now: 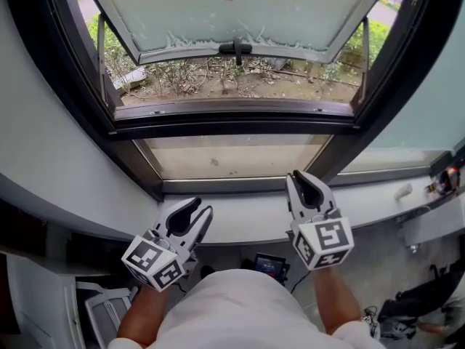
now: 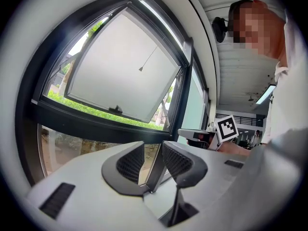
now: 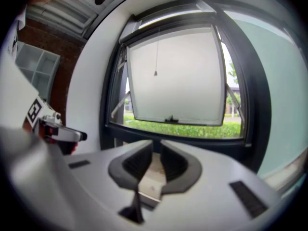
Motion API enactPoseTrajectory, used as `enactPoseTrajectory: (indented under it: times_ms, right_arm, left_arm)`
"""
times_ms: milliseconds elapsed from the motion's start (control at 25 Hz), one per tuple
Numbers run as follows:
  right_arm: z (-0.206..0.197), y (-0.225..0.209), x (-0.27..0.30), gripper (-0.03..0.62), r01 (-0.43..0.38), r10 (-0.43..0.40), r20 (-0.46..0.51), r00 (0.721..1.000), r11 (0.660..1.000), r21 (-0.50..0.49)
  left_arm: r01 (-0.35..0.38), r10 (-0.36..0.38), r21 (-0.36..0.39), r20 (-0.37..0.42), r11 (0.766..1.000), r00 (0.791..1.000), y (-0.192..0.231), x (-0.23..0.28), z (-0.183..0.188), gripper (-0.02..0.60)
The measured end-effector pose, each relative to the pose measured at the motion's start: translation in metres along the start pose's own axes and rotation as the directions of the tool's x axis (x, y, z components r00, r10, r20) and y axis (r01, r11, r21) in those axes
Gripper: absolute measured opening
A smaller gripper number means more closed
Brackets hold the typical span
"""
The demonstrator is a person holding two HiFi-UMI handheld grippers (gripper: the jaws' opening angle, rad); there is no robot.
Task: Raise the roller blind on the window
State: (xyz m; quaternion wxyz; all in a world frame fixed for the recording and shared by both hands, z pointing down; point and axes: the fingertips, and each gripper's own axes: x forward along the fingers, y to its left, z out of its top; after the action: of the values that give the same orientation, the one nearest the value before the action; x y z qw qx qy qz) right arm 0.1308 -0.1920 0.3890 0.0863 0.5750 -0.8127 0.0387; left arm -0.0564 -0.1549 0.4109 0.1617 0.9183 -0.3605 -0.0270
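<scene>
Jaws on both your grippers stood apart with nothing between them: the left gripper was spread wide, and the right gripper showed only a narrow gap, through which its own view gave just the wall below the window. You held both low, just above the window sill and well below anything that works the blind. The blind itself seemed to be the pale strip along the top of the frame, rolled almost fully up, though it was too small to be sure. Its pull cord hung down in front of the tilted-out window pane, which was uncovered along with the garden beyond. Judged from that, the raising looked as good as done and you were at rest rather than mid-pull. If the blind needed more lift, your next move called for reaching one gripper up to the thin cord, centring it between the pads, closing firmly, and drawing straight down.
</scene>
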Motion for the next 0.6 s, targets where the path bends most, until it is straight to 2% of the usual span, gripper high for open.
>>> enactPoseTrajectory:
  times_ms: [600]
  right_arm:
    - [-0.089,0.000,-0.016,0.063,-0.113,0.119,-0.171,0.978,0.993,0.046]
  left_arm:
    - [-0.107,0.103,-0.069,-0.059,0.992,0.993,-0.015,0.004,-0.047,0.134]
